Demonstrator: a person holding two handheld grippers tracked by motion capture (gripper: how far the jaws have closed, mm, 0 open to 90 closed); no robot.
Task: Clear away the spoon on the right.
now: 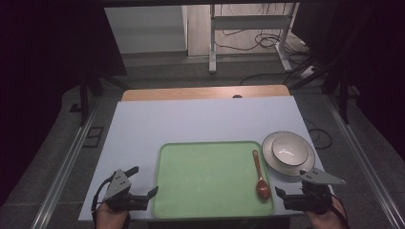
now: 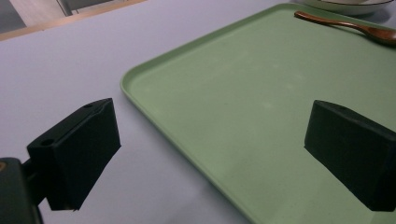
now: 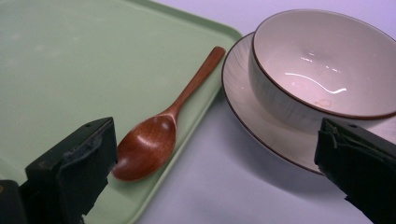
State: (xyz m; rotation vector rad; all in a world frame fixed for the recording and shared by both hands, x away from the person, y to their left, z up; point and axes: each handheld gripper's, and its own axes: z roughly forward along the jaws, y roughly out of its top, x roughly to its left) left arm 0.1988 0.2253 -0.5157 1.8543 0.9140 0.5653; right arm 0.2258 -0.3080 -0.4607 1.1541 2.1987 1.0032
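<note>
A green tray (image 1: 210, 179) lies near the table's front edge. A brown wooden spoon (image 1: 260, 175) rests along the tray's right side, bowl toward me. A white bowl (image 1: 289, 149) sits on a white plate (image 1: 274, 164) just right of the tray. My left gripper (image 1: 141, 182) stands open at the tray's left edge, one jaw over the tray (image 2: 243, 107). My right gripper (image 1: 292, 183) is open near the front right corner, straddling the spoon's bowl (image 3: 144, 147) and the plate's rim (image 3: 275, 140), nothing held. The bowl (image 3: 322, 65) looks empty.
The pale table top (image 1: 200, 119) stretches free behind the tray, with a wooden strip (image 1: 205, 92) at its far edge. Beyond stand a desk frame (image 1: 248, 33) and cables on the floor. Metal rails (image 1: 62, 176) run along both sides.
</note>
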